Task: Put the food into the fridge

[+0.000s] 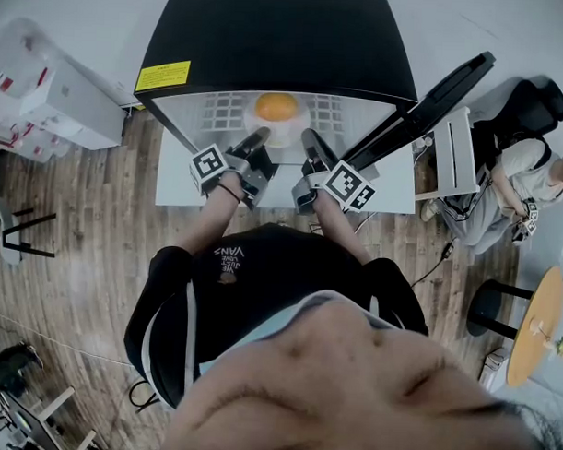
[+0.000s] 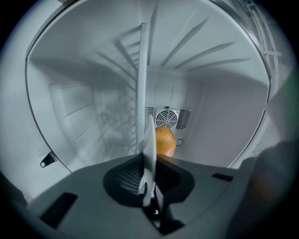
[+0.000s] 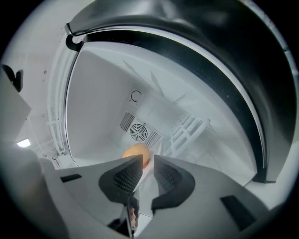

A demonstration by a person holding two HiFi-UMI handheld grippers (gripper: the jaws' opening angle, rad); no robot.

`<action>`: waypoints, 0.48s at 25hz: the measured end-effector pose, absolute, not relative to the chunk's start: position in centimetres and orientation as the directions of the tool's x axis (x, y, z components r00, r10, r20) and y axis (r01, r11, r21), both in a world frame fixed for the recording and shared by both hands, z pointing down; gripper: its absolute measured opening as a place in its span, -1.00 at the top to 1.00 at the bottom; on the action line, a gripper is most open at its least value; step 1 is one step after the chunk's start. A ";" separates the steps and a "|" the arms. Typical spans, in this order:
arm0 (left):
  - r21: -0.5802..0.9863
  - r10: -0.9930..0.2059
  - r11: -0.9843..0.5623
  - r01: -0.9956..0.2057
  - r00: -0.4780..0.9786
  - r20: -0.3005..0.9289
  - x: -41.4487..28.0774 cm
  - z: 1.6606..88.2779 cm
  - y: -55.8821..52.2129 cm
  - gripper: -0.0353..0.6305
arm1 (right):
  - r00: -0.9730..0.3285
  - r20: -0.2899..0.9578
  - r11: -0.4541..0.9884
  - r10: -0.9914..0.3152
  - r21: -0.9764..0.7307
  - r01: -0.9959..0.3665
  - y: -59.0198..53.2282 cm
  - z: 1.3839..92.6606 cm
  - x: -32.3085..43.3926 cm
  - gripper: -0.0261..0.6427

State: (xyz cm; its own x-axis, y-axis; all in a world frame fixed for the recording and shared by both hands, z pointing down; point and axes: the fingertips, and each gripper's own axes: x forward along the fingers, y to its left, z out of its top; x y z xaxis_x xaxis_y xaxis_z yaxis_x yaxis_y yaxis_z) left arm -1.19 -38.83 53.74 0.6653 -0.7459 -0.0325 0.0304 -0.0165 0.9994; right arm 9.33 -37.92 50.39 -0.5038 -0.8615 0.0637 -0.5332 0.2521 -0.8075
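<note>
1. Now, the step in hand (my reading): setting the plate (image 1: pixel 289 132) with the orange (image 1: pixel 276 106) down inside the open fridge (image 1: pixel 270 34). The plate is over the wire shelf (image 1: pixel 226 109); I cannot tell whether it rests there. The orange sits roughly mid-plate, short of the fan vent (image 2: pixel 167 118) in the back wall
2. To do it well:
   - hold the plate flat so the round fruit does not roll
   - lower both sides together until the base bears on the wires
   - let go only then
   - draw both tools straight back, clear of the rim
3. Left gripper (image 1: pixel 255 147): jaws pinched tight on the plate's near rim, which shows edge-on between the pads in the left gripper view
4. Right gripper (image 1: pixel 314 149): jaws a narrow gap apart, with the plate's rim lying in that gap. The pads do not look pressed on it, so I read this as a loose hold at most
5. Pose: both forearms reach forward side by side into the fridge mouth, with the grippers pointing level. The right tool looks rolled relative to the plate, going by its slanted view
6. Risk (judged): with one side loose, the plate could dip to the right and send the orange rolling
</note>
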 end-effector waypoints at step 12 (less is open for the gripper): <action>0.999 -0.746 -0.041 0.028 0.664 -0.049 -0.9 53.5 -38.9 0.80 | -0.551 0.082 0.441 -0.830 -0.507 -0.740 -35.7 48.7 7.3 0.74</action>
